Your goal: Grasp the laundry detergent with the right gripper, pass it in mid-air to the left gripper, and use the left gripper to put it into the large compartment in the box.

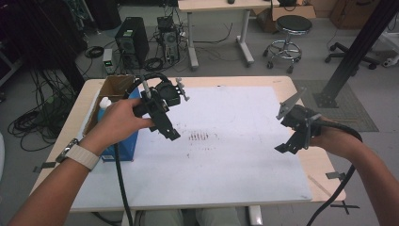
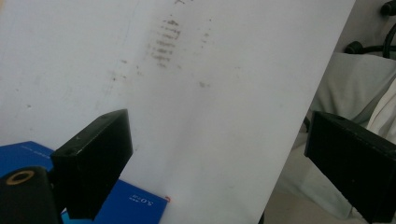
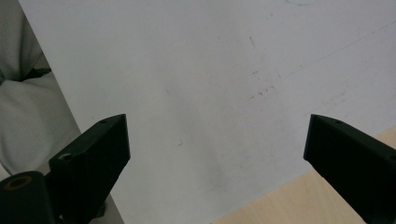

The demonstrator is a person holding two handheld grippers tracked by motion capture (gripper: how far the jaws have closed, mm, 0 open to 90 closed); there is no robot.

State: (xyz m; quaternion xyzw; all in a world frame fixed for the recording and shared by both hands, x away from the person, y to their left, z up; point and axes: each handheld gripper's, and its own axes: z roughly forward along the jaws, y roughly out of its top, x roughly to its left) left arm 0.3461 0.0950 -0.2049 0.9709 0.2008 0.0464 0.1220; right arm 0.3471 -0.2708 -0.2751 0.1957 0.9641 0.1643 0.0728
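Observation:
A person's left hand holds my left gripper [image 1: 170,133] above the left part of a white mat [image 1: 226,155]. It tilts down and to the right. Its jaws stand wide apart with nothing between them, and in the left gripper view my left gripper [image 2: 219,140] faces the mat and a patch of dark smudges [image 2: 163,42]. On the right, my right gripper [image 1: 288,147] hovers over the mat's right edge, open and empty. In the right gripper view my right gripper [image 3: 215,135] looks down on bare mat near the wooden table edge [image 3: 280,200].
A blue box [image 1: 127,147] lies at the mat's left edge, under the left hand; its corner [image 2: 135,201] shows by the left jaw. Behind it stand a cardboard box [image 1: 113,87] and a white bottle [image 1: 104,102]. Beyond the table are computers, cables, a stool [image 1: 291,28] and a desk.

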